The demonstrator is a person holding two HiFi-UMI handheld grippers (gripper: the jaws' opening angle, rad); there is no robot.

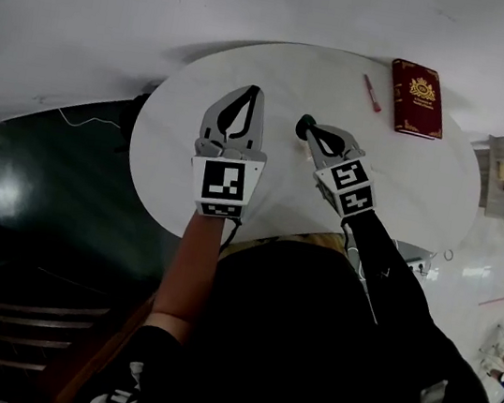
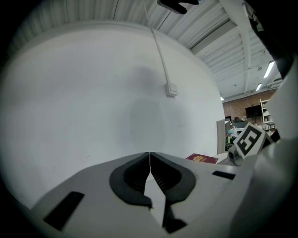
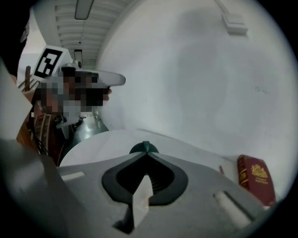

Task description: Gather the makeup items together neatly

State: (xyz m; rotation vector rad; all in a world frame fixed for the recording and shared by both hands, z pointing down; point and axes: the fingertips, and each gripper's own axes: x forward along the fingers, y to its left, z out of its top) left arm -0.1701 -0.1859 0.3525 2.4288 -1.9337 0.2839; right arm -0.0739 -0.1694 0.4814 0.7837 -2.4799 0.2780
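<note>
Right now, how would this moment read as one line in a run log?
left tongs: shut, empty | right tongs: shut, dark green item at tips | red book: lying apart, far right

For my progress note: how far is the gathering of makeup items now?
Nothing looks gathered yet. In hand: the shut right gripper has a dark green item at its fingers; the left gripper is shut, empty. Left: the pink stick lies apart, beside the red booklet.

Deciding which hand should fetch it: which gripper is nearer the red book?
Right. The right gripper is left of the red book and nearer the person; the left gripper is farther left still, beyond the right one.
</note>
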